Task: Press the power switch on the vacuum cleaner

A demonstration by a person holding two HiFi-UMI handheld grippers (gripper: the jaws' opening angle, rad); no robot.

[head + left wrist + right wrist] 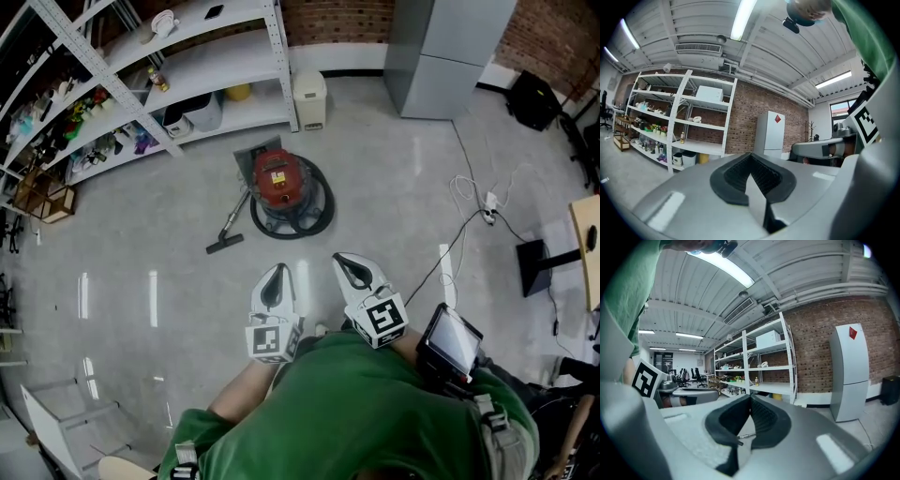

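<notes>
The red vacuum cleaner (279, 183) sat on the floor near the shelving (202, 70), well ahead of both grippers. Its switch was seemingly on top, too small to confirm. The left gripper (277, 272) and right gripper (345, 262) were both closed and held nothing.

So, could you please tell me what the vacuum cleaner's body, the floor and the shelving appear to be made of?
The vacuum cleaner body looks like glossy red moulded plastic, going by its rounded shape. The floor seems polished grey concrete: it mirrors ceiling lights. The shelving appears white-painted metal, given its thin uprights.
</notes>
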